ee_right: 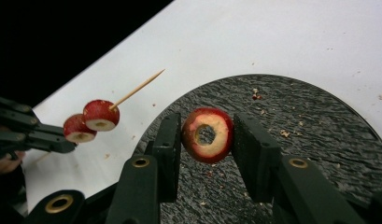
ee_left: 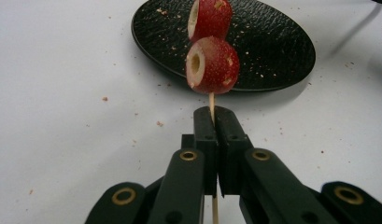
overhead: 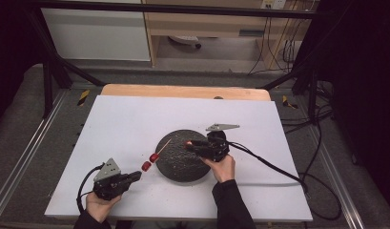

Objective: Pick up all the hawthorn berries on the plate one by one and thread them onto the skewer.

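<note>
Two cored red fruit pieces [ee_left: 212, 64] sit threaded on a thin wooden skewer [ee_right: 136, 89] (tip bare), a third piece [ee_right: 208, 135] held above the plate.

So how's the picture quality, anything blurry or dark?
High view: dim, soft, corners black. Left gripper view: bright, fruit pieces sharp, plate casting a soft shadow. Right gripper view: fruit ring crisp, upper left black.

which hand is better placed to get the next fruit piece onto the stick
Right. The right gripper already clamps a cored red fruit ring above the black plate, near the stick's free tip. The left gripper is shut on the stick, which carries two pieces.
</note>
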Tool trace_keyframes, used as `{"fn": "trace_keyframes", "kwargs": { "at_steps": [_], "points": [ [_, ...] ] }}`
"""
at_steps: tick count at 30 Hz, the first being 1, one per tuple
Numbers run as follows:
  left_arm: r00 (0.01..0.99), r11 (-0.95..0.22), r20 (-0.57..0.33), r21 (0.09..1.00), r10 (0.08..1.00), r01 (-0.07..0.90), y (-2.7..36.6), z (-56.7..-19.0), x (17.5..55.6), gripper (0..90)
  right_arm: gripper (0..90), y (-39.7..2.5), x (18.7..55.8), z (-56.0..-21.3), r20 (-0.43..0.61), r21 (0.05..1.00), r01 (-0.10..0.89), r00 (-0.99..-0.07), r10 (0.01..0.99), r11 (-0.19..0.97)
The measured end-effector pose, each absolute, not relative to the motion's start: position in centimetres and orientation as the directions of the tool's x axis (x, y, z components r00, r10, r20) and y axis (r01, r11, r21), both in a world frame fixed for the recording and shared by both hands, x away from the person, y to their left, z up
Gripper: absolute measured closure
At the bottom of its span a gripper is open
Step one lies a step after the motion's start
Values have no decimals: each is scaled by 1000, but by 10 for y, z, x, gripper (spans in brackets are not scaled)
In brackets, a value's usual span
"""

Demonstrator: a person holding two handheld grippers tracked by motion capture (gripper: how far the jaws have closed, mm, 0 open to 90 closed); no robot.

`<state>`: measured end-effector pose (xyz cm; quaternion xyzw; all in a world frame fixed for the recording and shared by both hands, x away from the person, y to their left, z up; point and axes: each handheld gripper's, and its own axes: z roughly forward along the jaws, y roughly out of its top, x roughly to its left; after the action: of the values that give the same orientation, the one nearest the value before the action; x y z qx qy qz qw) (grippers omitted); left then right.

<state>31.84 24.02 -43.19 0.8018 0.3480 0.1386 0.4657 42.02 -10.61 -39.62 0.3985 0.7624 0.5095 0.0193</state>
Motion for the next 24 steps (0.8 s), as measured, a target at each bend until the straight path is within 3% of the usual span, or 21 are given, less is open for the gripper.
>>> {"fn": "trace_keyframes", "kwargs": {
  "at_steps": [24],
  "points": [
    [734,-290,-109,872,671,394,210,-421,320,878,639,-133,396,-411,493,853,479,-611,619,-207]
  ]
}}
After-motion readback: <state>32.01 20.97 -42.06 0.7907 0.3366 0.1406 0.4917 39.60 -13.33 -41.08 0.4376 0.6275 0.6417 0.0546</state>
